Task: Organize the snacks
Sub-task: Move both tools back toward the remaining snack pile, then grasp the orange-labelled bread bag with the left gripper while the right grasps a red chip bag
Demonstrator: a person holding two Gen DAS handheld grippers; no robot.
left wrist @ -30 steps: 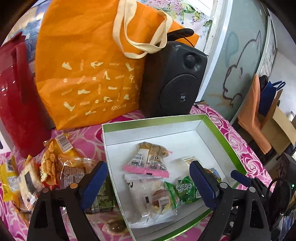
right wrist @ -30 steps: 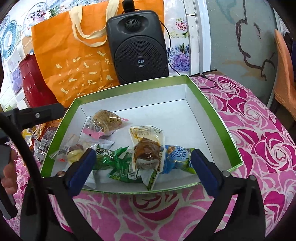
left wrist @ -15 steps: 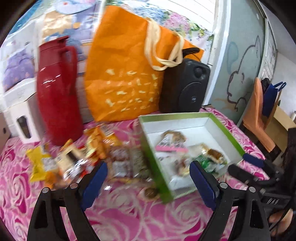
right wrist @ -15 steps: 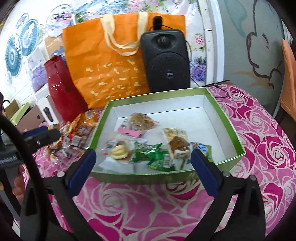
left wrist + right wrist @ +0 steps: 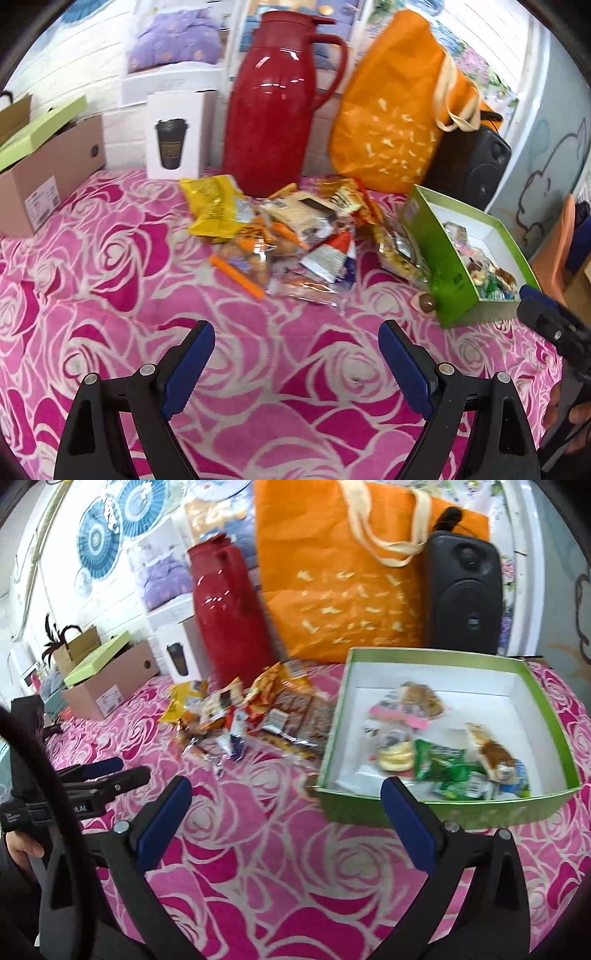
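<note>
Pink rose-patterned cloth covers the table, with a red thermos jug and an orange tote bag at the back. Both the left gripper and the right gripper are spread wide and hold nothing. Loose snack packets lie in a pile beside the green box, which already contains several. These packets look light, crinkly and slippery, so pinching a flat sealed edge seems safest.

In the left wrist view the green box has its near wall hiding most of its contents; snack pile labels are blurred, perhaps motion smear.
</note>
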